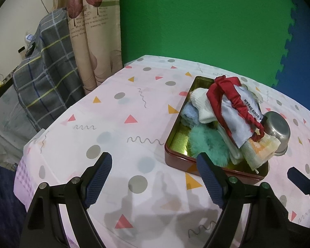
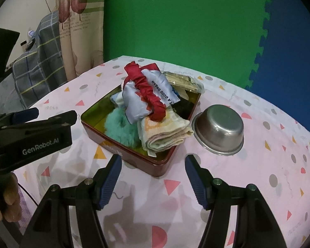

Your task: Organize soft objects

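Soft cloths (image 2: pixel 165 132) already lay heaped in the red tin (image 2: pixel 155 165) just ahead of both grippers — left gripper (image 1: pixel 155 177) and right gripper (image 2: pixel 153 180) spread, empty; sorting appeared nearly complete, only tidying left.

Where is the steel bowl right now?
The steel bowl sits upside down on the tablecloth, just right of the tin in the right wrist view, ahead of the open right gripper.
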Motion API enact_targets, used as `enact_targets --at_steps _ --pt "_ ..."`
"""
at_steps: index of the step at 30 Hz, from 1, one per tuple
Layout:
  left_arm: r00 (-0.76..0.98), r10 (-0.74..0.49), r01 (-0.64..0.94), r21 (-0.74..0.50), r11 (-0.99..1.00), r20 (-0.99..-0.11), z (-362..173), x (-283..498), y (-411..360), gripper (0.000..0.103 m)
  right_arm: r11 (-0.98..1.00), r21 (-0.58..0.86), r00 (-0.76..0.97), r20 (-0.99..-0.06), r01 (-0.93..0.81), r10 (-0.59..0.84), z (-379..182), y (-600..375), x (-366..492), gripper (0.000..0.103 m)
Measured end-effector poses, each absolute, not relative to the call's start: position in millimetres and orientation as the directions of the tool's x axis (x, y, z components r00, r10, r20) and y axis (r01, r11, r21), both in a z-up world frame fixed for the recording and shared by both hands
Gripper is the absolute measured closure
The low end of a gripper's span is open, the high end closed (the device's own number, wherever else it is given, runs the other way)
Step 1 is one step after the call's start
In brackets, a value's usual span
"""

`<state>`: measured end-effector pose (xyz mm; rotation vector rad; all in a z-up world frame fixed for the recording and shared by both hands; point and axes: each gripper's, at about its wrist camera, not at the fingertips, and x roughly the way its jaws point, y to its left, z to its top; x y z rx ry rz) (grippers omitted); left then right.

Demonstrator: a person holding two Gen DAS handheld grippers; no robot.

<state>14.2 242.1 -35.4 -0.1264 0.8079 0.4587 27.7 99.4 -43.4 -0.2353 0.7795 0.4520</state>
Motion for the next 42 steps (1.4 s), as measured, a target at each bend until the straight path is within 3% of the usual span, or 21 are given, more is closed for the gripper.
enact_targets --at_steps 42 --pt "0.626 0.324 -0.398 0.067 0.915 -0.709 -33.2 15.6 234.5 0.021 0.871 -0.037 0.602 -0.736 -0.491 0.308 -51.4 103.8 27.9 0.038"
